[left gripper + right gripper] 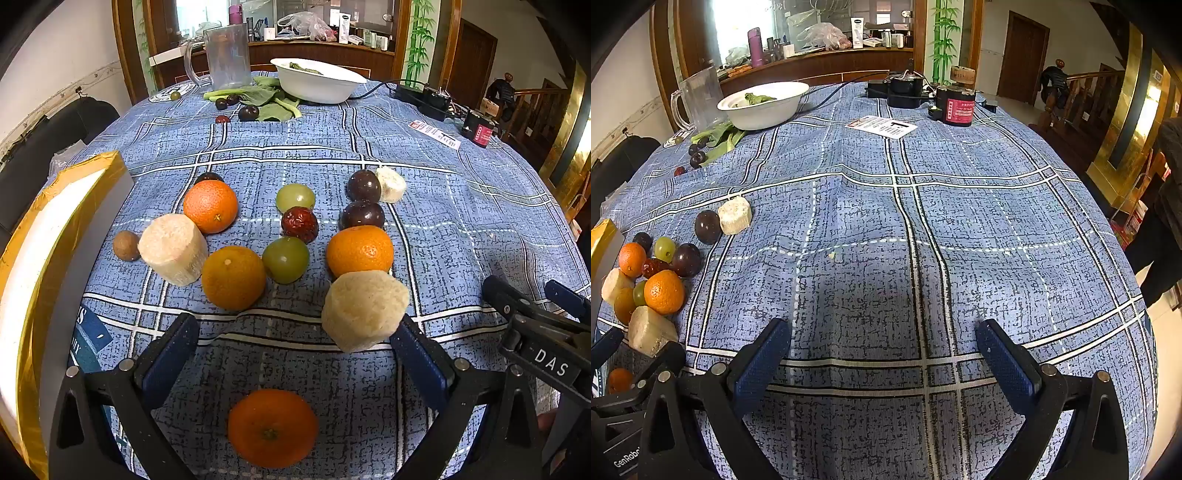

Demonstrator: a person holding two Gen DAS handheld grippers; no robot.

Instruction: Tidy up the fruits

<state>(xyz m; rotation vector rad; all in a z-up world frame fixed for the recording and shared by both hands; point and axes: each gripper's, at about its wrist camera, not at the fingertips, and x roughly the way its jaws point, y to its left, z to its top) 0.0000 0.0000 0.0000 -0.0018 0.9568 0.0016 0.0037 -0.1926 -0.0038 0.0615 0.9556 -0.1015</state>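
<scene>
While "DAS" reads white on the right gripper (532,295) at 3 o'clock, and "GenRobo" on the left gripper's body in the right view, one orange (272,428) lies between the left gripper's (295,354) wide, empty jaws. More fruit (295,229) clusters at 12 o'clock on the cloth (461,221). The right gripper gapes equally wide, holding nothing.

Tablecloth (443,221): fruit cluster at centre. Nearest, alone: orange (272,428). Behind it, a row of oranges, grapes and cut chunks (364,310); plums (364,186) at back right. Box (55,229) along left edge. Far end: bowl (317,79), jug (225,55) to its left, leaves (269,101) before them.
</scene>
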